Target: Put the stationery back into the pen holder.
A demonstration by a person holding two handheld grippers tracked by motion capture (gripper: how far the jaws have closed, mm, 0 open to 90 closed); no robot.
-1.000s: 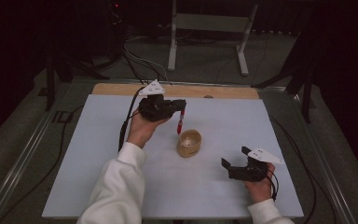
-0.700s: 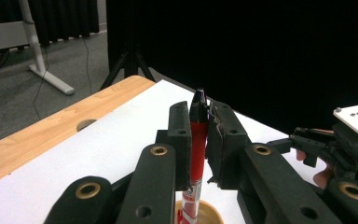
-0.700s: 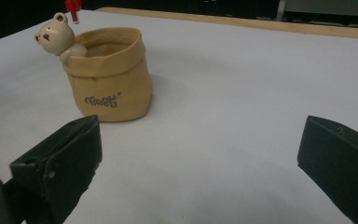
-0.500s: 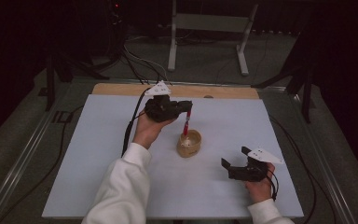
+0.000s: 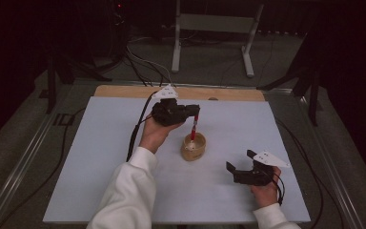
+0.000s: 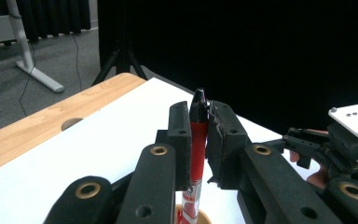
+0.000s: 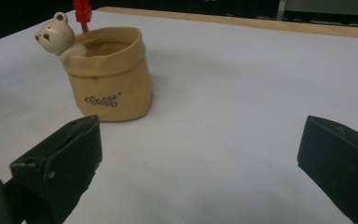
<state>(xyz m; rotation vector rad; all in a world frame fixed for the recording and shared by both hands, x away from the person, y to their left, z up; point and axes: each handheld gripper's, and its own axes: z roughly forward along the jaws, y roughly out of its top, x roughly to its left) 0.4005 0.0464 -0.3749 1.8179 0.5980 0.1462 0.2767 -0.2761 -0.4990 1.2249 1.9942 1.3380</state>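
The red pen [image 5: 195, 127] now stands nearly upright with its lower end down inside the tan bear pot [image 5: 193, 146]. A second ago it hung beside and above the pot, so it has come over the mouth and its tip has gone in. The left gripper [image 6: 198, 135] has its jaws clamped on the pen's upper barrel, the black cap poking up above the pads. The pot sits near the middle of the white table [image 5: 100, 157], a little bear figure on its rim. The left hand [image 5: 153, 135] has drifted slightly toward the pot since then. The right gripper [image 5: 240, 166] rests low on the table, well apart from the pot, jaws spread wide and empty, unmoved from a second ago.
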